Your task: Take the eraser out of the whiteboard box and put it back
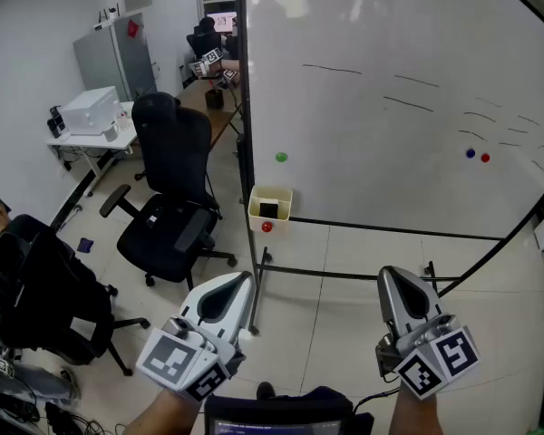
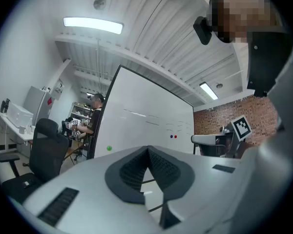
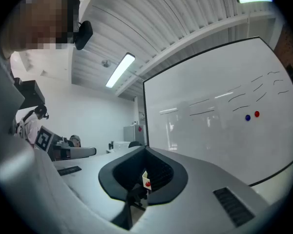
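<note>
Left of the whiteboard stands a black office chair. The left claw, in front of the whiteboard's left edge, is clenched on nothing. The whiteboard box hangs at the whiteboard's lower left corner, with the dark eraser inside. The right claw, before the whiteboard's middle, is likewise clenched and empty.
</note>
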`<state>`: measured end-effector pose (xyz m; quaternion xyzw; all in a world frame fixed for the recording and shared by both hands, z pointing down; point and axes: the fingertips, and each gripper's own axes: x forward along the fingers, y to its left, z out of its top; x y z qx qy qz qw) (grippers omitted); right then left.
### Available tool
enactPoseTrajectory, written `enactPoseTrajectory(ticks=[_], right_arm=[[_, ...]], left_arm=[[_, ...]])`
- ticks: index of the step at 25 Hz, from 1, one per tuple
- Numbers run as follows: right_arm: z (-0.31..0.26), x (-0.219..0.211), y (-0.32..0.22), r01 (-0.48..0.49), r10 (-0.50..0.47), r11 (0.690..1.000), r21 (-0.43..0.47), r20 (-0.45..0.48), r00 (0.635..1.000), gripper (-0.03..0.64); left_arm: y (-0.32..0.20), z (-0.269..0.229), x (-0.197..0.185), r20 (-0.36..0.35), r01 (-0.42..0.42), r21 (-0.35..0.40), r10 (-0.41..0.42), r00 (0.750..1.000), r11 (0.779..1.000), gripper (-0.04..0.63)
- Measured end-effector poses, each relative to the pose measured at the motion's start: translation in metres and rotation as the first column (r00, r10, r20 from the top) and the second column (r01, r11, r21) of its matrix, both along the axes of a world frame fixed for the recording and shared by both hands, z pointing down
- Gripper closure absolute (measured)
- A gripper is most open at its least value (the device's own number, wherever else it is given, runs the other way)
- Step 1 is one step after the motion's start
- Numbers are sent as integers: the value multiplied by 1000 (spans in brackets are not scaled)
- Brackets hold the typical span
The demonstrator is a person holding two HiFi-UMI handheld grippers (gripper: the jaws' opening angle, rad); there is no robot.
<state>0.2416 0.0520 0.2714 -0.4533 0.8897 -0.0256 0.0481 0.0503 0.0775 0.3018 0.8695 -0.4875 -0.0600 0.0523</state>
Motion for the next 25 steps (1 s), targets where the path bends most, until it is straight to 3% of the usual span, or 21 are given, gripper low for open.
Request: enactPoseTrajectory(ticks=[8,20,25], right_arm=[[1,-31,-41,30,-30,1000,-4,-2,1000,594],[0,-42,-130,112,-112,994,11,25,993,594],[8,-59,-157,84,-84,996,-10,32,996,594]], left_arm=[[-39,4,-28,6,26,-5,-26,1000,1000,558],[-119,-2,-35,46,106,3,-106,993,994,558],[-148,0,-52,56,68,-6,-67,996,998,558]])
